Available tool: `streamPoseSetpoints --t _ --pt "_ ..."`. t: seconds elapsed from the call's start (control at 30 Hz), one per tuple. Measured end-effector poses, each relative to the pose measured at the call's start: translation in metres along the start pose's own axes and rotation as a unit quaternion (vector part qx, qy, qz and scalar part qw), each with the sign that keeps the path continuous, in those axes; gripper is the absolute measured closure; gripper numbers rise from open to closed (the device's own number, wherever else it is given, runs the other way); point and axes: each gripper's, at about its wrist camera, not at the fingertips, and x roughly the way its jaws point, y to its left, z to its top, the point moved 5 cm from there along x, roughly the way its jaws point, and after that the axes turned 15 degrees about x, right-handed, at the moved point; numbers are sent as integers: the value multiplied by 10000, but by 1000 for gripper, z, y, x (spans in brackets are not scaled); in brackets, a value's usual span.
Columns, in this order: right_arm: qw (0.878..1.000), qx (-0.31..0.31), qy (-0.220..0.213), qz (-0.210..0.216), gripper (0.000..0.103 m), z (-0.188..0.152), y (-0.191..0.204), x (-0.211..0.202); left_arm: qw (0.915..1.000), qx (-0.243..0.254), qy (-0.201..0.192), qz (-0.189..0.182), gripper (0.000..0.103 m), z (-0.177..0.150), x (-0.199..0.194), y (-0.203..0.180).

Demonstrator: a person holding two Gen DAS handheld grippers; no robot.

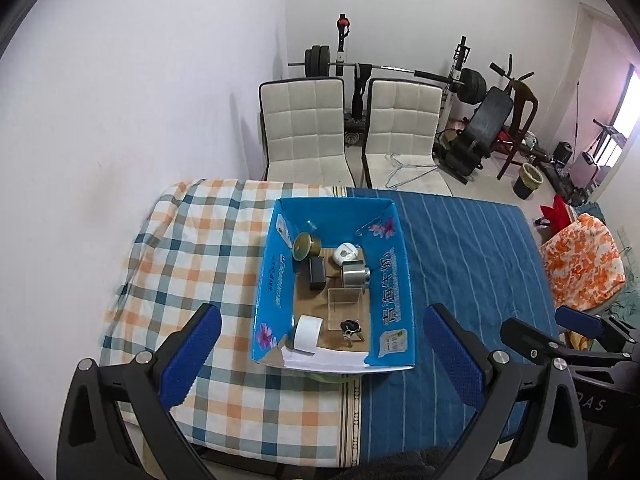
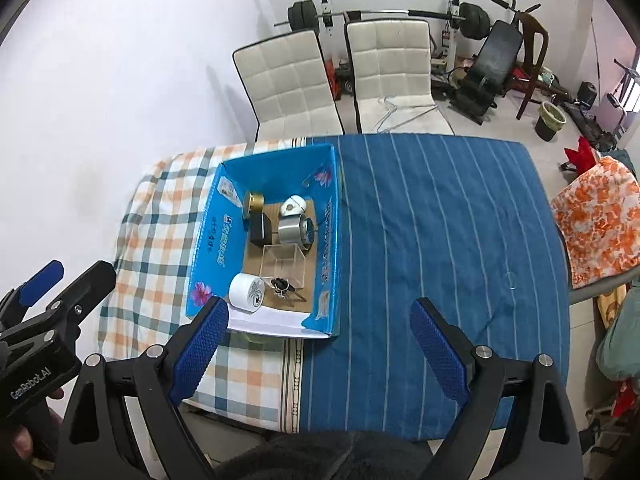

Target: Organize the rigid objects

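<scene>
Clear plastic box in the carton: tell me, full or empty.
Empty: the clear plastic box shows only the blue carton's cardboard floor through its walls.

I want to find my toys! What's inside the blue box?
Inside the blue box are a white tape roll, keys, a clear plastic box, a silver tin, a black block, a gold tin and a white round case. Anything beneath them is hidden.

Two wrist fisheyes, both high above the table (image 1: 460,240), tilted steeply down.
Left view: blue box (image 1: 394,280) central. Right view: box (image 2: 330,240) toward 10 o'clock. Shared: table, box, white chairs (image 2: 288,80) at 12 o'clock.
</scene>
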Motion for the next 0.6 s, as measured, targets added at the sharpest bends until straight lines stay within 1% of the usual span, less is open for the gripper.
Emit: streamPoseSetpoints --t 0.2,0.37,0.5,0.6 --pt "9999 -23 -112 121 9 0 -2 -33 9996 114 -128 233 0 2 -20 -7" --pt "9992 -69 -381 117 9 1 1 -52 9995 151 -160 244 0 1 -24 -11" --pt "9981 -107 -604 -32 9 4 1 -54 9996 155 -96 228 0 -1 -15 -11" --pt "9976 -106 -670 -136 9 5 0 -47 9995 174 -46 247 0 -2 -9 -12"
